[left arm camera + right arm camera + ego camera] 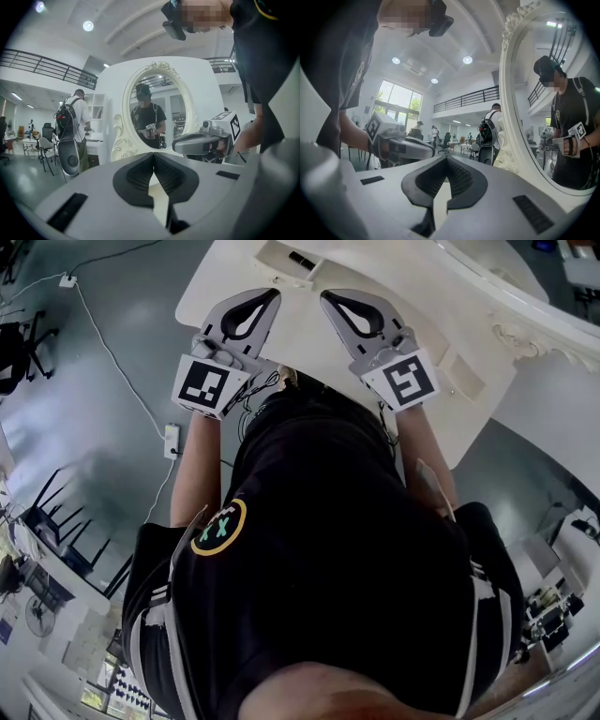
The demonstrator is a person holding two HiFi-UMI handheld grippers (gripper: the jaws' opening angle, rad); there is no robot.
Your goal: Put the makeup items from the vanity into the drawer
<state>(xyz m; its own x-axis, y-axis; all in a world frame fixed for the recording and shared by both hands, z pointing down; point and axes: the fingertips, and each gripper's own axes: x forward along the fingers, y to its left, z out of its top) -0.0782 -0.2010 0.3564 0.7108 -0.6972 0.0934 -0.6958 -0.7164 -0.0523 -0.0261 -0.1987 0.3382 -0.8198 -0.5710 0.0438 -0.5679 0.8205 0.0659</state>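
Both grippers are held level, side by side, over the white vanity top [300, 343]. My left gripper [273, 294] is shut with nothing between its pads; in its own view the pad tips [153, 155] meet, facing the oval mirror [157, 89]. My right gripper [327, 297] is also shut and empty, its tips [446, 158] touching, with the mirror [553, 93] to its right. Each gripper shows in the other's view: the right gripper [201, 143] and the left gripper [403, 146]. A small dark item [302, 259] lies in a recessed tray [277, 251] at the vanity's far edge. No drawer is in view.
The ornate mirror frame [530, 338] rises at the right of the vanity. A second shallow recess [466, 377] sits on the vanity's right side. A cable and power strip [172, 439] lie on the grey floor at left. A person with a backpack [75, 126] stands beyond the vanity.
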